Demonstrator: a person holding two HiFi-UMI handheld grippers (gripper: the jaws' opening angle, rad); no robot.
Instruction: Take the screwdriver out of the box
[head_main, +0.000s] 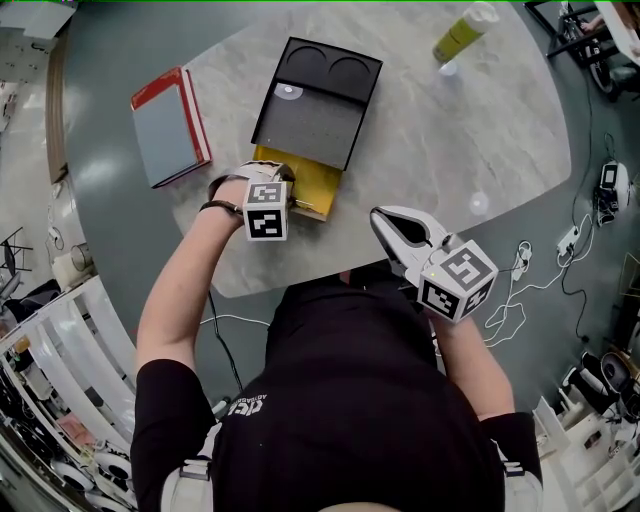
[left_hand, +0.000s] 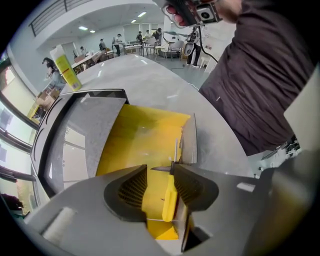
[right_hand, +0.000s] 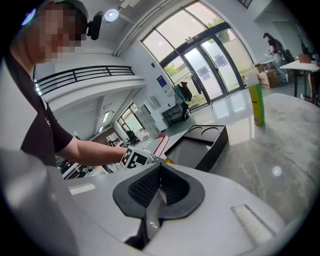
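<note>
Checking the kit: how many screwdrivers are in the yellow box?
1: a yellow-handled screwdriver lies against one wall of the yellow box, between the open jaws of the left gripper. The gripper may hide others.

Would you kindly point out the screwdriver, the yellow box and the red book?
screwdriver (left_hand: 169, 204): left gripper view, yellow handle.
yellow box (left_hand: 142, 132): left gripper view, bare floor.
red book (head_main: 165, 130): head view, grey cover.

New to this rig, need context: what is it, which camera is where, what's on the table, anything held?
No robot: a person holds a two-jaw gripper in each hand. The head view looks down from their head; each gripper view looks along its jaws. On the marble table are a black tray, a yellow box, a red-edged case and a yellow-green bottle. The left gripper hangs open over that box, a yellow-handled screwdriver between its jaws, ungripped. The right gripper is shut, empty.
</note>
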